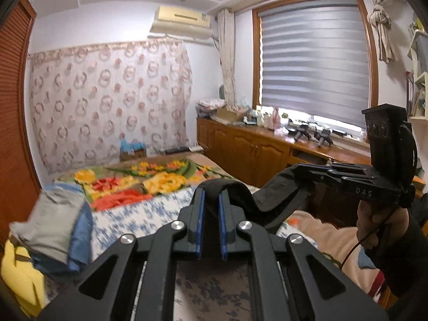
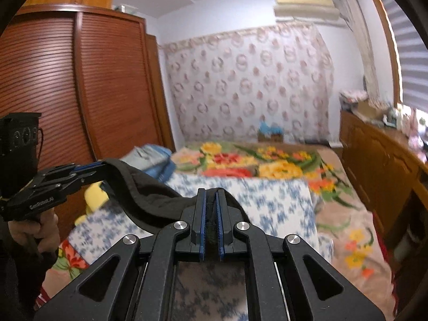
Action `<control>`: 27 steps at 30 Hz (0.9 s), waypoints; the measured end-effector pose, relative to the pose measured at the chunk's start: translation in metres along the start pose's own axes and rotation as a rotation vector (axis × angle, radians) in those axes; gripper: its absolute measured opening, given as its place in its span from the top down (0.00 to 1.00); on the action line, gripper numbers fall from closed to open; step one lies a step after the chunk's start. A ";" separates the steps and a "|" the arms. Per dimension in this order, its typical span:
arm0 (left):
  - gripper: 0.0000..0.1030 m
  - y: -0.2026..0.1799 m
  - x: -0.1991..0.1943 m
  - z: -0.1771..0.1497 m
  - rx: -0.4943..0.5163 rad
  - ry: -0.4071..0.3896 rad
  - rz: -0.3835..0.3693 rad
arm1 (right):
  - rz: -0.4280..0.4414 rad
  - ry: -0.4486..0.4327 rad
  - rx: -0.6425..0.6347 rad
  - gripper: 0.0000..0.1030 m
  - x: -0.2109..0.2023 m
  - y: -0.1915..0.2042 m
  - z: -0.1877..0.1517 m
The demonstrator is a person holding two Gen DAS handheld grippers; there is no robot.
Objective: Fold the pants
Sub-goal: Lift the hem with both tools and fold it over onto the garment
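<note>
Both up! | left claw (image 1: 211,200) pinching black pants (image 1: 278,190) edge | right claw (image 2: 210,200) pinching it too | held above bed (image 2: 267,195) | no fold visible yet

From my end the room's pretty busy. There's a bed (image 1: 165,176) with a loud yellow-and-red floral blanket, and a blue-and-white patterned sheet (image 2: 267,198) lies over the near part. A pile of grey, blue and yellow folded clothes (image 1: 50,230) sits at the left edge. I see a reddish louvered wooden wardrobe (image 2: 67,85), a pinkish ring-patterned curtain (image 1: 107,101) on the far wall, a cream air conditioner (image 1: 182,20) above it, and a long wooden cabinet (image 1: 254,147) under the grey striped window blind (image 1: 315,58), cluttered with small stuff I can't make out.
</note>
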State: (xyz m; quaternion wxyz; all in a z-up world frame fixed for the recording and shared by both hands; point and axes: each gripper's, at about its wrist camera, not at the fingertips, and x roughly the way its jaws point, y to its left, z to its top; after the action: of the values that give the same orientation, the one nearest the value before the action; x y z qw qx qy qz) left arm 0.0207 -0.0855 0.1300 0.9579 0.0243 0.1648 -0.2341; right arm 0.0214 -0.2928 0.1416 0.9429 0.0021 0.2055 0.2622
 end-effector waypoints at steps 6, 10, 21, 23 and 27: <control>0.93 0.030 0.005 0.017 0.006 -0.016 0.087 | 0.038 -0.002 -0.029 0.96 0.036 0.006 0.030; 0.93 0.064 0.036 0.024 -0.003 -0.004 0.167 | 0.030 0.024 -0.043 0.96 0.082 0.001 0.046; 0.93 0.100 0.081 0.051 0.069 -0.010 0.264 | -0.055 -0.023 -0.110 0.96 0.155 -0.017 0.105; 0.93 0.099 0.093 0.013 0.073 0.079 0.263 | -0.041 0.068 -0.105 0.96 0.170 -0.020 0.068; 0.93 0.097 0.115 -0.074 0.027 0.254 0.230 | -0.010 0.258 -0.091 0.96 0.196 -0.024 -0.017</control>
State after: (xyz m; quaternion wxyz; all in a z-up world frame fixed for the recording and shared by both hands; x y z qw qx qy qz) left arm 0.1389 -0.0409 0.0198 0.9494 0.0851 0.2775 -0.1203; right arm 0.1792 -0.2179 0.0474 0.9090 -0.0756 0.3131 0.2646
